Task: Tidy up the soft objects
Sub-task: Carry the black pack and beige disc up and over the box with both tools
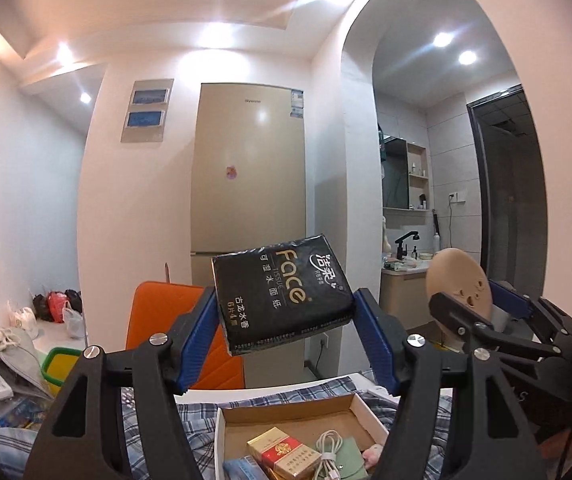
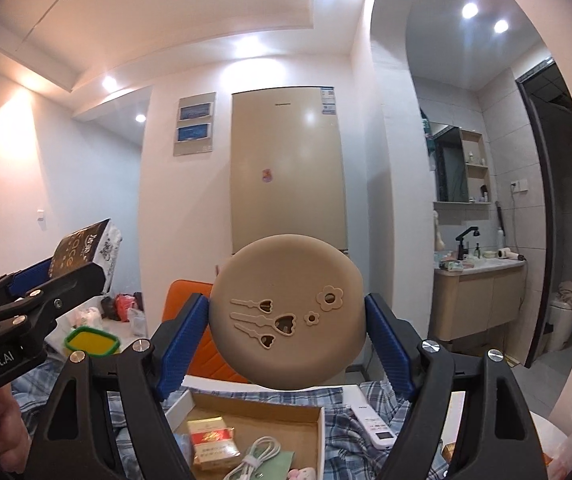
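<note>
Black tissue pack (image 1: pixel 284 294) pinched between blue pads of left hand-held gripper (image 1: pixel 286 336), held up in air above cardboard box (image 1: pixel 286 412), tilted, label facing camera. Round beige soft disc (image 2: pixel 287 314) with flower cutouts clamped edge-on in right hand-held gripper (image 2: pixel 287 344), likewise aloft over the box. Both hand-held grippers raised level, pointing toward fridge (image 1: pixel 248 168), right one just beside left. In the box: red cigarette pack (image 1: pixel 284 458), coiled white cable (image 1: pixel 329 456), green pouch (image 1: pixel 347 460). Box resting on blue plaid bedding (image 2: pixel 365 420); white remote (image 2: pixel 371 426) beside box on the bedding. Orange chair back (image 1: pixel 158 320) between box and fridge. Arched bathroom doorway with sink cabinet (image 2: pixel 481 300) right of fridge.
</note>
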{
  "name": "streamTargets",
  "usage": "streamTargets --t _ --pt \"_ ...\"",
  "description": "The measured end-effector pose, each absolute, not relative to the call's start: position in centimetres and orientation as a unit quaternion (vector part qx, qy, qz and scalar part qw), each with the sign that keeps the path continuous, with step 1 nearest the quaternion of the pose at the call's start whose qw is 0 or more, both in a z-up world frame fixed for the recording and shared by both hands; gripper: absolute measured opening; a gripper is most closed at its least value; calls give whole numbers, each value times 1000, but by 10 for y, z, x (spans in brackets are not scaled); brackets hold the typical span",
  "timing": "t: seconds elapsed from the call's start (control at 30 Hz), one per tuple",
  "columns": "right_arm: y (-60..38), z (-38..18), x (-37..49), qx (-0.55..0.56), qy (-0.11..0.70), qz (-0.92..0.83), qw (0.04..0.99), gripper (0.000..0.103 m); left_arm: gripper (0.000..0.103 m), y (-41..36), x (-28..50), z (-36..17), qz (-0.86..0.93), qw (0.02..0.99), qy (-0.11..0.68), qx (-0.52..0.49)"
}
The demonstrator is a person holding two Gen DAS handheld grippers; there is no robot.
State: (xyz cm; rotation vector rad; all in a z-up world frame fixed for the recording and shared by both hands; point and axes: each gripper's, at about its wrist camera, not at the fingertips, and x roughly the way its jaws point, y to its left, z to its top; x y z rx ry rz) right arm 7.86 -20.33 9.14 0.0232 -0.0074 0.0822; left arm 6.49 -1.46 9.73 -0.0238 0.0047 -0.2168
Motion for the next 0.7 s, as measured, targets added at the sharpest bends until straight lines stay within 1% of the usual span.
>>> streamTargets --t 0.17,0.3,0.5,0.7 --pt "-205 73 98 16 9 34 999 81 66 -9 83 79 -104 994 17 -37" --pt "-205 54 115 16 30 33 999 81 66 -11 99 62 -96 994 38 -30" --pt "-196 27 137 -1 67 32 997 81 66 -4 124 36 -92 991 92 -36" --pt "-192 2 158 -8 112 33 993 81 66 -10 140 11 -90 985 144 -11"
